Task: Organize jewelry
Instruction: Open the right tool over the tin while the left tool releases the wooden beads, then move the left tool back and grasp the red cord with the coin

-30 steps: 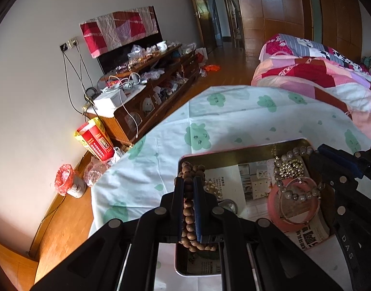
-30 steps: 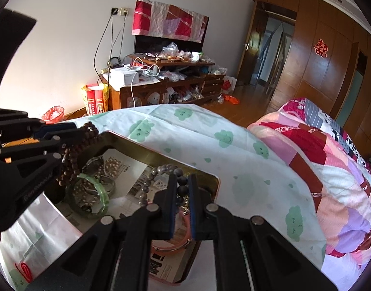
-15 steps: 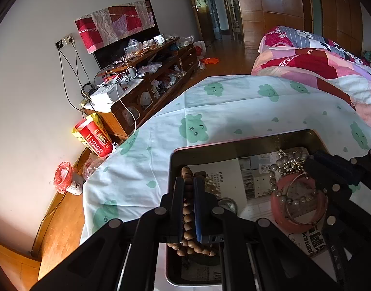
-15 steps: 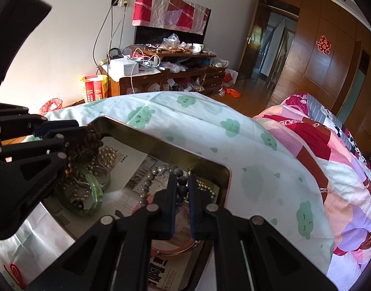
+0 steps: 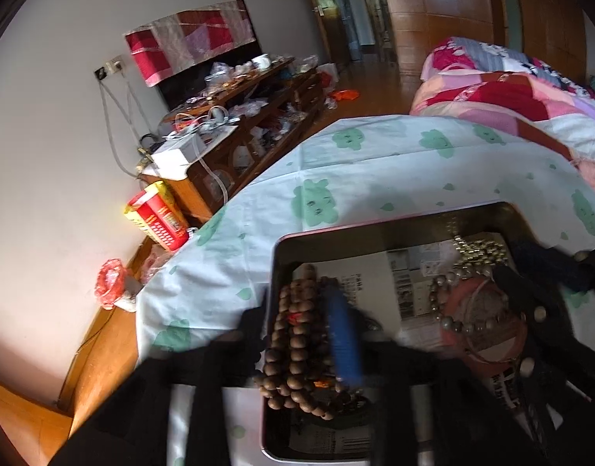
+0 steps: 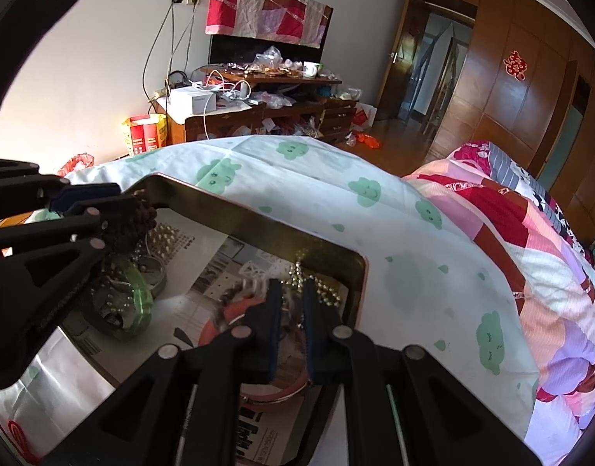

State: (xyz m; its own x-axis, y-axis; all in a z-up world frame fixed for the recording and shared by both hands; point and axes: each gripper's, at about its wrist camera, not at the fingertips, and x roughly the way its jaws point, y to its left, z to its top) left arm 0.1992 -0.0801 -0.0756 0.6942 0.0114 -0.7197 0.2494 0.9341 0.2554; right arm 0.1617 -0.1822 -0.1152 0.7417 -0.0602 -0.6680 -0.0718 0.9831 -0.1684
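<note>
A metal tin (image 5: 375,233) lined with newspaper lies on the cloud-print sheet; it also shows in the right wrist view (image 6: 258,225). My left gripper (image 5: 297,322) has its jaws spread, blurred by motion, and the brown wooden bead string (image 5: 297,349) lies between them in the tin's left part. My right gripper (image 6: 291,310) is slightly open over the pink bangle (image 6: 258,388) and grey pearl bracelet (image 5: 449,318) in the tin's right part. A green bangle (image 6: 140,299) lies under the left gripper (image 6: 118,209).
A gold bead chain (image 5: 480,248) lies at the tin's far right corner. The quilted bedding (image 6: 530,252) is to the right. A cluttered wooden TV cabinet (image 6: 258,108) stands against the far wall, beyond the bed's edge.
Both grippers lowered into the tin and opened. The left one let the wooden bead string loose. The right one released the pearl bracelet onto the pink bangle.
</note>
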